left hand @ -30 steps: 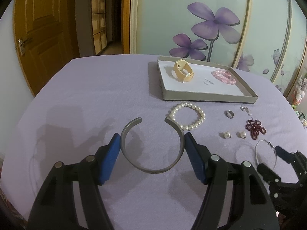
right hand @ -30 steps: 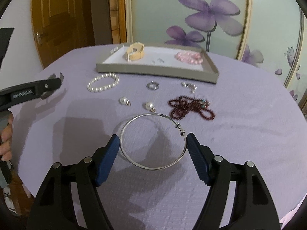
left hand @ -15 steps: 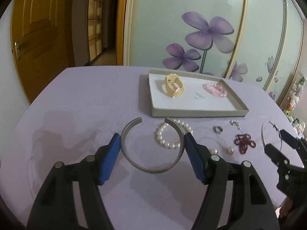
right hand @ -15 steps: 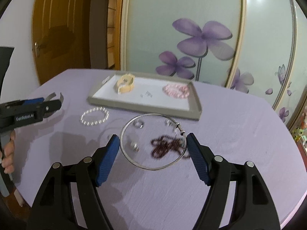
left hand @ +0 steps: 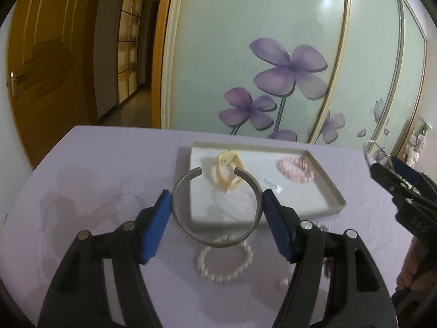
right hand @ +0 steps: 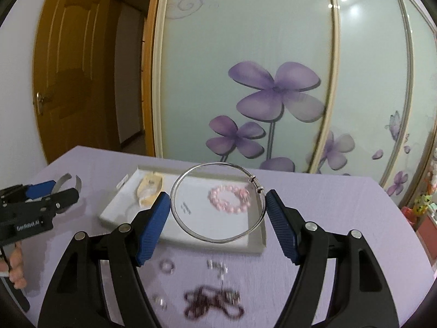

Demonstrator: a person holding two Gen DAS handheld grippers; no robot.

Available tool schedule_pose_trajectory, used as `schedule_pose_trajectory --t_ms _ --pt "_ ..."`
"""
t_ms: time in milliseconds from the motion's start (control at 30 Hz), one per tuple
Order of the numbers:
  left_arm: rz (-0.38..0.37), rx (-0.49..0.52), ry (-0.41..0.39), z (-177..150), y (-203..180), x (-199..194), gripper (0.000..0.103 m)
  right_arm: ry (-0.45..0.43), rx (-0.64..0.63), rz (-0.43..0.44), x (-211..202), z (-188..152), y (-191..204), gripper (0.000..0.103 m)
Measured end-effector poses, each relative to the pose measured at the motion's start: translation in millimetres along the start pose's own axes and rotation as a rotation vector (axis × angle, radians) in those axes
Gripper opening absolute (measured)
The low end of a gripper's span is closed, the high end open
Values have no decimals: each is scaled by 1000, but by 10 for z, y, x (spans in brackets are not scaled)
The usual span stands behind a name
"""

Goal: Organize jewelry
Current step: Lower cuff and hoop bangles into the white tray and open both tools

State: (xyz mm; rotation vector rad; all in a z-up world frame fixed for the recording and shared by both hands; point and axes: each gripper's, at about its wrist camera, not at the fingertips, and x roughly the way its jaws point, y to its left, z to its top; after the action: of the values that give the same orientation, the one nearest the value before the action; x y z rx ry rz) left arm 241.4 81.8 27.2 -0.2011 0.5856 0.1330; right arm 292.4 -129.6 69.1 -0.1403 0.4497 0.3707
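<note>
My left gripper (left hand: 217, 201) is shut on a grey open cuff bangle (left hand: 215, 242) and holds it in the air over the near edge of the white tray (left hand: 331, 191). My right gripper (right hand: 217, 202) is shut on a thin silver hoop bangle (right hand: 218, 239), raised above the tray (right hand: 114, 207). In the tray lie a cream bracelet (left hand: 228, 168) and a pink bead bracelet (left hand: 296, 169). A pearl bracelet (left hand: 224, 263) lies on the purple cloth under my left gripper.
On the cloth near the right gripper lie a ring (right hand: 167, 265), small earrings (right hand: 217, 265) and a dark red bead string (right hand: 213, 304). The other gripper shows at the left (right hand: 41, 205) of the right wrist view. A flowered glass wall stands behind the table.
Both grippers have lifted off the cloth with their bangles and moved forward towards the tray. The loose jewelry on the cloth now sits lower in view.
</note>
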Motion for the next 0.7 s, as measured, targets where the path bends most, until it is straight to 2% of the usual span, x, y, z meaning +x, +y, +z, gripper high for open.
schedule_pose_trajectory --t_ms 100,333,700 --pt "-10 -1 6 124 -24 232 67 31 13 27 285 11 -27 73" --pt "-25 5 21 341 -88 739 67 172 52 102 1024 -89 -114 73" --pt "-56 25 67 357 -162 1191 67 260 65 129 1425 -198 -170 75"
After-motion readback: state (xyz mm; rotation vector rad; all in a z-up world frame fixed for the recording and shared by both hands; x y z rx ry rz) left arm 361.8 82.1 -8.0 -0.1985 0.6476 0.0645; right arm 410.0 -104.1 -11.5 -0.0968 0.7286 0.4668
